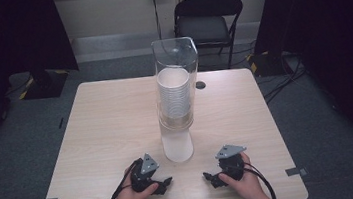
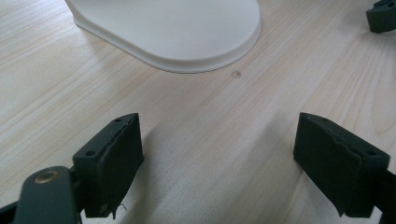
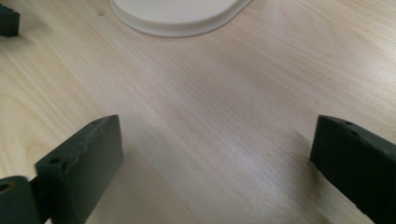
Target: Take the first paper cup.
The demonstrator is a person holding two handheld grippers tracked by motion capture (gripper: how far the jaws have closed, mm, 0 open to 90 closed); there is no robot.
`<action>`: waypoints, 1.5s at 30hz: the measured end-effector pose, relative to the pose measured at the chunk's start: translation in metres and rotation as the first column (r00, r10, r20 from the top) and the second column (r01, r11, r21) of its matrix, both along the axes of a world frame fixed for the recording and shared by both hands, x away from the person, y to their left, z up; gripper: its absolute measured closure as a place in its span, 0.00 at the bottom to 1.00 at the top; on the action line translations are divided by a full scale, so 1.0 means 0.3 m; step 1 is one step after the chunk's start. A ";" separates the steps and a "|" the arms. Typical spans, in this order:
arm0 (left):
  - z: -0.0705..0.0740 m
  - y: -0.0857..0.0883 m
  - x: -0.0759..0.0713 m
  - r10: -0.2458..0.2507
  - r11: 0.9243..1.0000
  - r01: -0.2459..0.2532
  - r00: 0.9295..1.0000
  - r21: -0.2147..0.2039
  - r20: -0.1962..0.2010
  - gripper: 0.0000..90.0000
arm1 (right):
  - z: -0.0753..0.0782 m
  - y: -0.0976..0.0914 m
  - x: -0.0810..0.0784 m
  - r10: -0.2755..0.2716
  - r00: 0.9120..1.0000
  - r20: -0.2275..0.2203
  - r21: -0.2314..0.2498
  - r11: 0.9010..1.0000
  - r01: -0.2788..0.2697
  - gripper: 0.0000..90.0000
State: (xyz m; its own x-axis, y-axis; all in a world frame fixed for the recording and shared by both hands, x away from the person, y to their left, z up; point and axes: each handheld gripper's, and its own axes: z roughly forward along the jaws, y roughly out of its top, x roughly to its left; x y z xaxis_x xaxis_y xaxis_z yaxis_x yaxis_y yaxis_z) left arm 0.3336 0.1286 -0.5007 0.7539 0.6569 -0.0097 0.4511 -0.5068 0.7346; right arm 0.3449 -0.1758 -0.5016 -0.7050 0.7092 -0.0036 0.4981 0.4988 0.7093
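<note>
Both hands are resting low on the surface [image 1: 103, 138], each hand-held gripper, left [image 1: 165, 184] and right [image 1: 208, 178], angling inward toward the cup dispenser [image 1: 176, 79]. Left jaws are standing wide open, empty, the dispenser's white base [image 2: 187, 32] just ahead. Right jaws are likewise gaping, empty.

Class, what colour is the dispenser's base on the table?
White base, clearest in the left gripper view.
</note>
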 end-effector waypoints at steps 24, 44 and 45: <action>0.000 0.000 0.000 0.000 1.000 0.000 1.000 0.000 -0.001 0.17 | 0.170 0.105 0.122 -0.005 0.999 0.051 0.171 0.985 -0.004 0.21; 0.002 0.003 0.003 -0.009 1.000 0.009 1.000 0.009 0.005 0.17 | 0.288 0.217 0.232 0.001 0.993 0.119 0.252 0.967 -0.032 0.20; 0.002 0.003 0.004 -0.011 1.000 0.011 1.000 0.012 0.009 0.17 | 0.290 0.221 0.235 0.003 0.993 0.119 0.250 0.968 -0.033 0.20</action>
State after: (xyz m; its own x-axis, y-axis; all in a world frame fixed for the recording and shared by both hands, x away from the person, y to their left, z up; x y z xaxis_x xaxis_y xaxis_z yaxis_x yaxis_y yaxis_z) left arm 0.3348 0.1296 -0.5001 0.7608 0.6489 0.0052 0.4390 -0.5205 0.7323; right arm 0.4153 -0.1094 -0.4148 -0.7230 0.6849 0.0899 0.3968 0.3053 0.8656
